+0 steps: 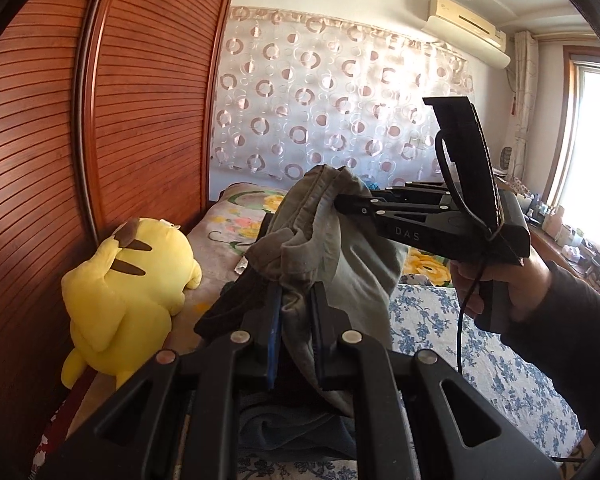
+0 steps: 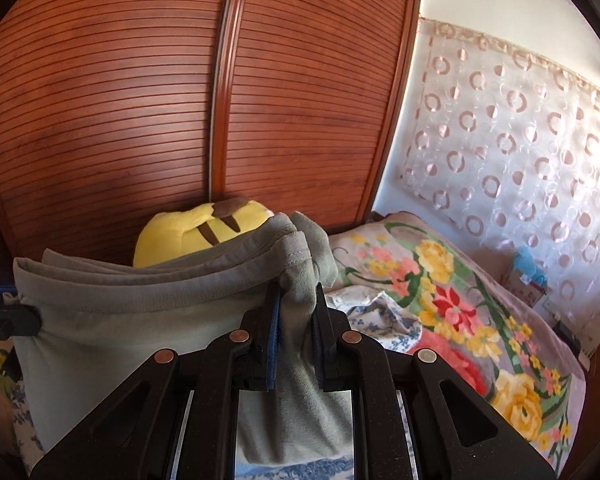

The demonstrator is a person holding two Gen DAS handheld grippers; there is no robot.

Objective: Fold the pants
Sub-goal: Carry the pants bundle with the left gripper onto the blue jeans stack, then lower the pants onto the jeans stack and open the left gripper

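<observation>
Pants [image 2: 140,300] pinched in both claws, left [image 1: 296,312], right [image 2: 296,312], above floral bed [image 2: 459,320]; louvred wardrobe [image 2: 180,100] behind.

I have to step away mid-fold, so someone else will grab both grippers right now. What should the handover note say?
Left gripper: shut on the grey pants.
Right gripper: shut on the pants' bunched edge too; the hand holds it level with the left.
Pants: lifted off the bed, fabric slack between the two grips, rest hanging down. Yellow plush toy lies by the wardrobe.
Done: both grips taken, pants raised.
Left: lay them flat and fold; no finished fold shows yet.
</observation>
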